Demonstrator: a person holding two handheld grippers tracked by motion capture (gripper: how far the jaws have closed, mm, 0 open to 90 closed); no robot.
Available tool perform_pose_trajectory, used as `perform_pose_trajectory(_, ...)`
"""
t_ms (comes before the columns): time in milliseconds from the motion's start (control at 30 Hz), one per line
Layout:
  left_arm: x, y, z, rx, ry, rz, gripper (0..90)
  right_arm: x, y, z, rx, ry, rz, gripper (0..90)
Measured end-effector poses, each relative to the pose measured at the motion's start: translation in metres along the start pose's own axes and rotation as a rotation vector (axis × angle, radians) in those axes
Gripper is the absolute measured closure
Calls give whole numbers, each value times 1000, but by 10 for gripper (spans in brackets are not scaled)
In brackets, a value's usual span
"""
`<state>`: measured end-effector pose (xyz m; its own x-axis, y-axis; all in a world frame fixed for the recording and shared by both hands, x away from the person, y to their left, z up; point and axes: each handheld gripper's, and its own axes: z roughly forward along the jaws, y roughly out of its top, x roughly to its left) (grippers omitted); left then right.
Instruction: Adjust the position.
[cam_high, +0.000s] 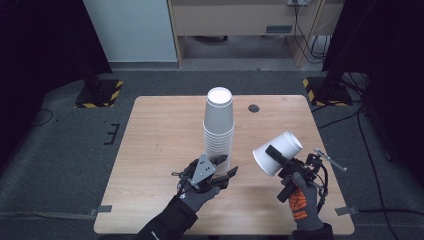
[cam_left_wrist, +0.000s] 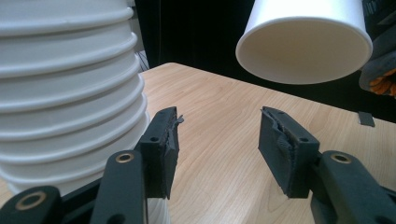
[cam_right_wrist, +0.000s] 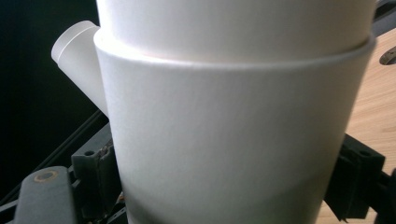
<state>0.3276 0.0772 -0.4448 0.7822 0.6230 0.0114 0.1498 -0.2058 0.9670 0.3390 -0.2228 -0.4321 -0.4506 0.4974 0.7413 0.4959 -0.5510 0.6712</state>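
Two grippers in play here, and from the jaws out it goes like this: our right gripper (cam_high: 278, 159) has its jaws clamped on the wall of a white paper cup (cam_high: 276, 153), held tilted in the air over the right side of the desk (cam_high: 160, 150), mouth facing toward the left hand. In the right gripper view it actually looks like two cups nested, one rim showing partway up, so we may have grabbed a pair.

Our left gripper (cam_high: 226, 168) has jaws released, nothing between the pads (cam_left_wrist: 163, 149), parked low just beside the base of the upside-down stack of paper cups (cam_high: 218, 130) at mid desk. In the left gripper view the stack's ribbed rims sit right against the left jaw.

To do this step well, we think the left jaws should come round the lowest rims and pinch lightly, just enough to steady the stack without crushing it. If the held cup really is double, we should peel it apart before doing anything else.

Around us: a small dark grommet hole (cam_high: 254, 108) at the back of the desk, tape tabs at the front corners, and stand feet with yellow-black stripes (cam_high: 100, 93) on the floor. Nothing blocks us; the tall stack tipping is the main worry.
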Motion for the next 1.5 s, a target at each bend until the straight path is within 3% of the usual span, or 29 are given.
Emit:
perform_pose_trajectory(533, -12, 7, 26, -14, -35, 10, 487, 0, -1, 0, 7, 4, 9, 162)
perform_pose_trajectory(1500, -13, 18, 57, -61, -32, 19, 555, 1, -3, 4, 26, 30, 24, 162)
